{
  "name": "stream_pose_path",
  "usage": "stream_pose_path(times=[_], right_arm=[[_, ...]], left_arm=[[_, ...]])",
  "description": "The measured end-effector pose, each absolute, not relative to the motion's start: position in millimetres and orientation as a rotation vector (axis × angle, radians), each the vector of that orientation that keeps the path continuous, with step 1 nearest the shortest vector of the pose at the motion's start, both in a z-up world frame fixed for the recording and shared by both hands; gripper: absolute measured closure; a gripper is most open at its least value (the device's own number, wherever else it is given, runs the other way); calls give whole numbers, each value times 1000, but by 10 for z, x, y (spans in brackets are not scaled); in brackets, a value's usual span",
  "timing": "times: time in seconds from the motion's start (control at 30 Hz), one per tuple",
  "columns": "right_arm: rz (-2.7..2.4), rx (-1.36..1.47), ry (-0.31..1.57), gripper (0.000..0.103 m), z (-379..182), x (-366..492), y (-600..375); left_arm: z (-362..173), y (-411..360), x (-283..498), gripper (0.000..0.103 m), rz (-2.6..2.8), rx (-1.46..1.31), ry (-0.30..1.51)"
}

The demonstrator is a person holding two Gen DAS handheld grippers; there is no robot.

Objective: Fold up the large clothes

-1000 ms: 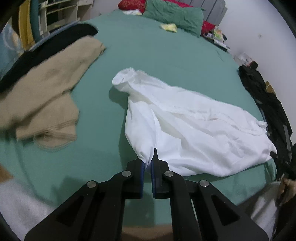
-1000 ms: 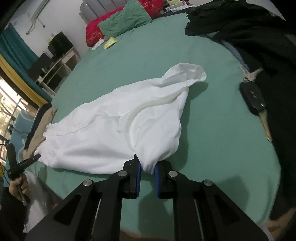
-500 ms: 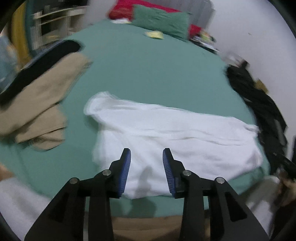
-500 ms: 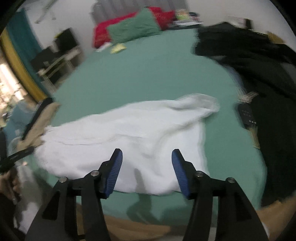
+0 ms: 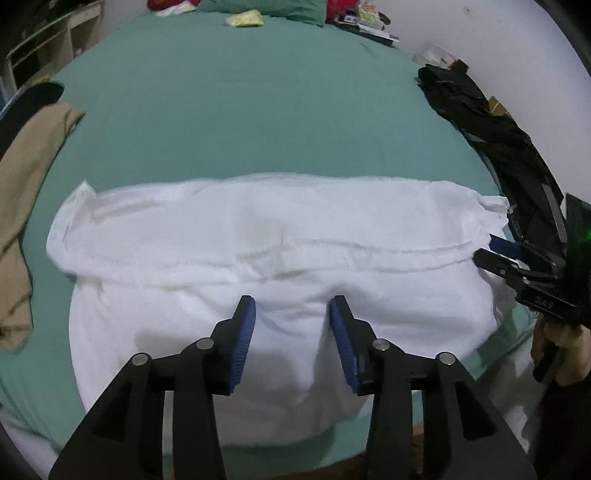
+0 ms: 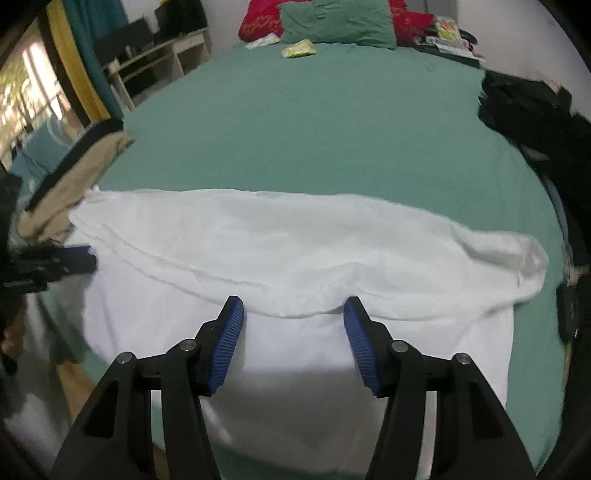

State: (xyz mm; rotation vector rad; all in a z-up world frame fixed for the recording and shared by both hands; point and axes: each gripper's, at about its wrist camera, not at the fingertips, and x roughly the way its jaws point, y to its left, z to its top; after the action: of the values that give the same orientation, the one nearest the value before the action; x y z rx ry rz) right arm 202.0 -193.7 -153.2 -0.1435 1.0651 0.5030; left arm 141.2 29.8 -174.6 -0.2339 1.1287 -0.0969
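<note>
The white garment (image 5: 280, 236) lies spread across the near edge of the green bed (image 5: 258, 110), stretched sideways into a long band with one layer folded over another; a soft ridge runs along its length where the upper layer ends. Its near part drapes toward the bed's edge beneath you. Laid out wide and fairly flat like this, it looks ready for the next fold, and a lengthwise one seems likely.

Your left gripper (image 5: 291, 339) hovers over the garment's near middle with its blue pads spread wide and nothing between them; cloth shows in the gap, but whether the tips touch it is unclear. Your right gripper (image 6: 293, 341) is likewise spread and empty, its tips just short of the ridge. In the left view the right gripper reaches in at the garment's right end, and in the right view the left one sits at its left end, so you flank the cloth.

Further out, a tan garment (image 5: 22, 192) lies off the left end, close to the white cloth. Dark clothes (image 5: 498, 140) pile along the right side. Pillows (image 6: 332, 22) sit at the far end.
</note>
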Motion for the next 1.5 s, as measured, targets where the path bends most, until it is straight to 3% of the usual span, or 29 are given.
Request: stream_pose_path(times=[0.17, 0.37, 0.7, 0.93, 1.2, 1.5], right_arm=[[513, -169, 1066, 46, -1609, 2226, -1919], [582, -5, 1092, 46, -1638, 2578, -2017], [537, -15, 1000, 46, -1463, 3220, -2104], [535, 64, 986, 46, -1292, 2951, -2211], [539, -62, 1125, 45, -1783, 2792, -2103], [472, -158, 1087, 45, -1874, 3298, -2036]], left_arm=[[-1730, 266, 1670, 58, -118, -216, 1141], [-1795, 319, 2021, 58, -120, -219, 1150], [-1777, 658, 2713, 58, -4, -183, 1089], [-1399, 887, 2401, 58, -19, -238, 1011], [-1945, 919, 2137, 58, -11, -143, 1235], [-1947, 1303, 2554, 58, 113, -127, 1151]])
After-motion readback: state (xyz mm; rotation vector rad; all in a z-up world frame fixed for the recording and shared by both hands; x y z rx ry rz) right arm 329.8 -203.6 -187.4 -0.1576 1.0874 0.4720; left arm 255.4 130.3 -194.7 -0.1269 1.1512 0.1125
